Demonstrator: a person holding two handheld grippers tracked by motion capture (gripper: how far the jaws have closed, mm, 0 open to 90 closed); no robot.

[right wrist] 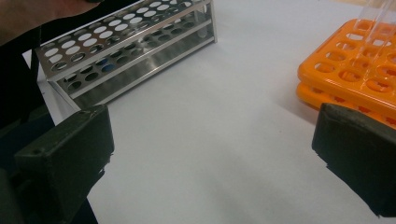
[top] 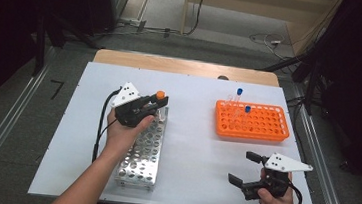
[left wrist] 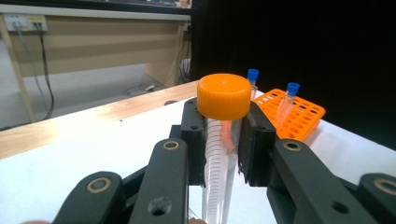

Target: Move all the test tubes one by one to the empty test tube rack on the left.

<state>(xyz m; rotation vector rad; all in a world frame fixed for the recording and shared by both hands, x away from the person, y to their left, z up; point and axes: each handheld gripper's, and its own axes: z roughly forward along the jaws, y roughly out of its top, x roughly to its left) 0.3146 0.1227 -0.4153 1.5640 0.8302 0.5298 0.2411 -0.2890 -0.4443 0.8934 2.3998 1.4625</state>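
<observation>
My left gripper is shut on a clear graduated tube with an orange cap, held upright over the far end of the metal rack. In the left gripper view its pads press the tube just under the cap. An orange rack at the right holds two thin tubes with blue caps. My right gripper hovers near the table's front right, jaws wide open with nothing between them; its pads frame bare white table.
The white board covers a wooden table whose far edge shows. The metal rack and orange rack flank the bare middle. Floor cables and dark stands lie beyond the table.
</observation>
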